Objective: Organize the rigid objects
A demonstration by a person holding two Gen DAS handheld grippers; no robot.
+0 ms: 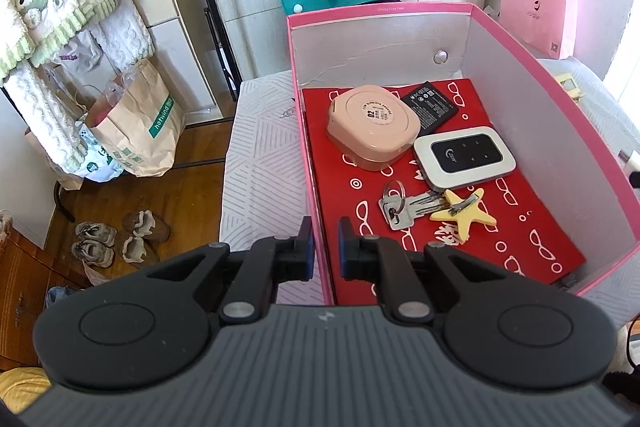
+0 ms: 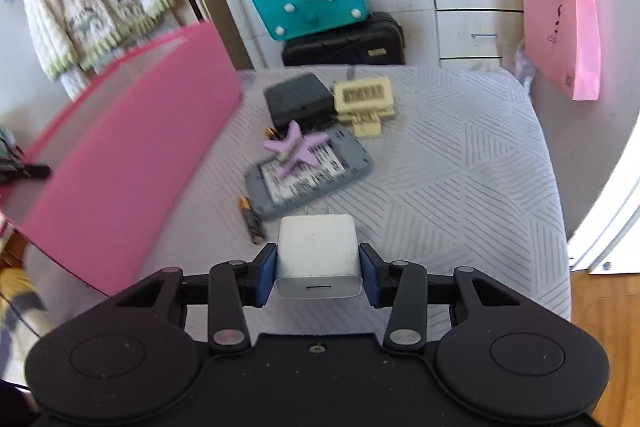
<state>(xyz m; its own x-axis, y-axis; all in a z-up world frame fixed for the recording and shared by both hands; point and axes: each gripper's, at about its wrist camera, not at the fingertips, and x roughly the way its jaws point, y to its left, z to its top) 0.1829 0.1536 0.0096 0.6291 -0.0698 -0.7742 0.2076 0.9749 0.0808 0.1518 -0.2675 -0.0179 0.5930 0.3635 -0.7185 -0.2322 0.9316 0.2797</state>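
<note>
My left gripper (image 1: pixel 325 247) is shut on the near left wall of the pink box (image 1: pixel 380 11). On the box's red liner lie a pink round case (image 1: pixel 374 127), a black battery (image 1: pixel 430 103), a white pocket router (image 1: pixel 464 157), keys (image 1: pixel 404 205) and a yellow star clip (image 1: pixel 460 213). My right gripper (image 2: pixel 318 267) is shut on a white charger plug (image 2: pixel 318 247), lifted just above the bedspread, prongs pointing away. Beyond it lie a grey device (image 2: pixel 312 179) with a purple star clip (image 2: pixel 296 149) on it, a black case (image 2: pixel 298 99), a cream clip (image 2: pixel 364 99) and a battery (image 2: pixel 252 219).
The pink box's outer wall (image 2: pixel 132 155) stands left of the right gripper. A teal bag (image 2: pixel 308 3) sits on a black suitcase (image 2: pixel 344 41) behind the bed. A pink bag (image 2: pixel 564 35) hangs at right. Shoes (image 1: pixel 116 239) and a paper bag (image 1: pixel 136 131) are on the floor at left.
</note>
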